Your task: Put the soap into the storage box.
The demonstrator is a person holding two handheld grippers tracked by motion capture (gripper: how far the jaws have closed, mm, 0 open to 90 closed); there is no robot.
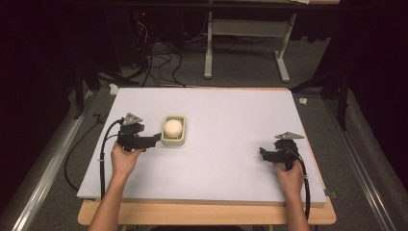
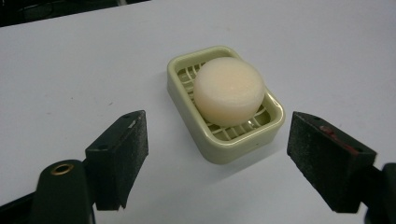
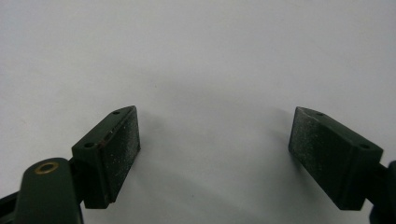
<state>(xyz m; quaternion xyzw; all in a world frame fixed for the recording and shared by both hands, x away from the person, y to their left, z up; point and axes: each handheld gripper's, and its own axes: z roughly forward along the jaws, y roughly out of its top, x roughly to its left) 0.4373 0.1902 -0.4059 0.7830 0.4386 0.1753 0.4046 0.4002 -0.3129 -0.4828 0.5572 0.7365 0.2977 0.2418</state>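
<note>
A round cream bar of soap (image 1: 173, 127) (image 2: 229, 90) lies in a pale green slotted soap dish (image 1: 164, 139) (image 2: 219, 150) on the white table top. My left gripper (image 1: 155, 139) (image 2: 217, 161) sits just left of the dish and points at it. Its jaws stand wide open, just short of the dish's near end, touching nothing. My right gripper (image 1: 263, 152) (image 3: 214, 154) rests near the table's right edge, far from the dish. It is open over bare white surface with nothing between its jaws.
The white table top (image 1: 231, 120) lies on a wooden bench whose edge (image 1: 207, 214) shows along the front. Behind the table are a white frame's legs (image 1: 208, 57) and tangled cables (image 1: 159, 62) on the floor. Metal rails (image 1: 43, 168) run along both sides.
</note>
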